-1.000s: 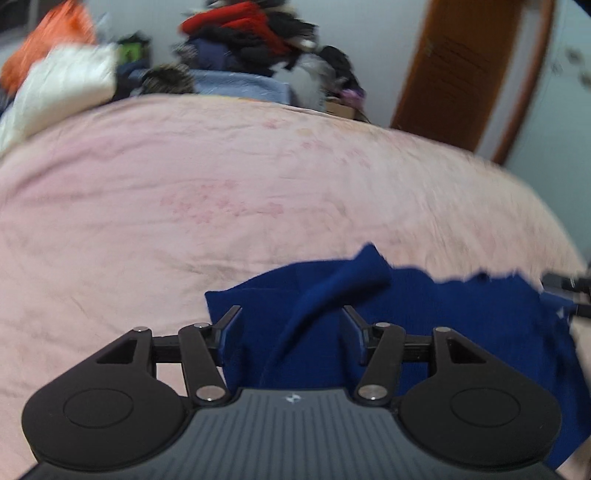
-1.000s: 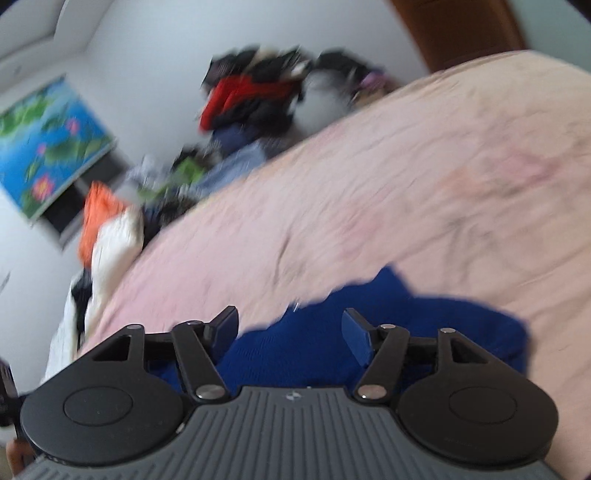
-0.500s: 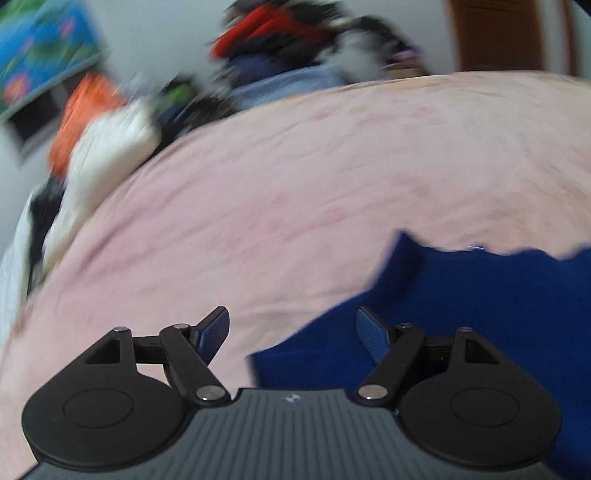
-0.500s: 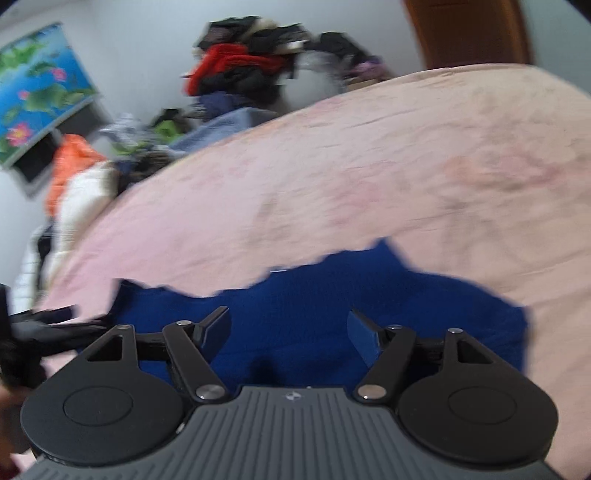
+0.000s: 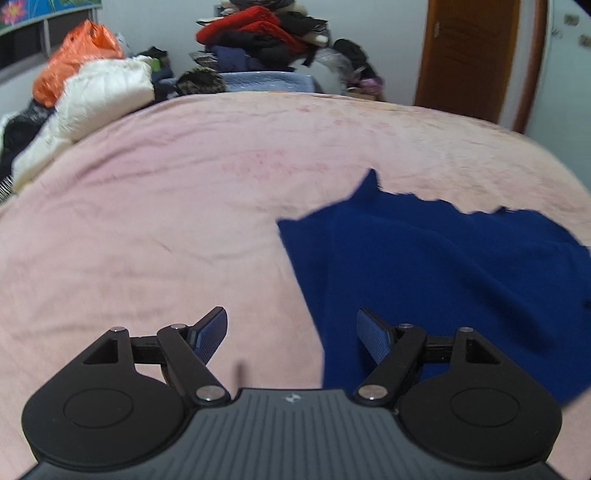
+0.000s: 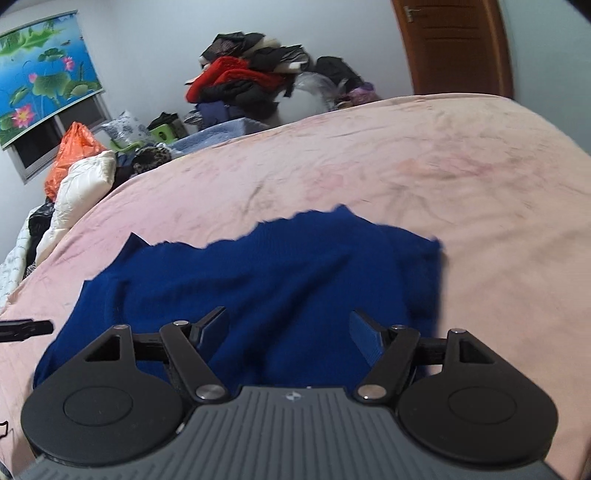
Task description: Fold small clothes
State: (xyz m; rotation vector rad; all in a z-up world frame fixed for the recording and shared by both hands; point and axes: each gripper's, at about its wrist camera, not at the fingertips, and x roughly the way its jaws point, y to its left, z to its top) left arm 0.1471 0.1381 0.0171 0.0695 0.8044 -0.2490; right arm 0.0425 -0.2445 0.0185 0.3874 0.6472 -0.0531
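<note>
A dark blue knitted garment [image 5: 436, 266] lies spread on a pink bedspread [image 5: 166, 206], with a pointed corner sticking up at its far edge. It also shows in the right wrist view [image 6: 280, 280]. My left gripper [image 5: 291, 332] is open and empty, above the garment's left edge, its right finger over the cloth. My right gripper [image 6: 288, 328] is open and empty, above the garment's near middle. A black part of the left gripper [image 6: 22, 328] shows at the left edge of the right wrist view.
A heap of clothes [image 5: 258, 33] stands beyond the bed's far edge. A white quilt [image 5: 92, 96] and an orange bag [image 5: 77, 51] lie at the far left. A brown door [image 6: 454, 48] is at the far right. The pink bedspread [image 6: 443, 177] stretches around the garment.
My left gripper has moved left, off the garment's fold to its left edge, and opened wider. My right gripper has drawn back and steadied over the garment. The garment now lies flatter.
</note>
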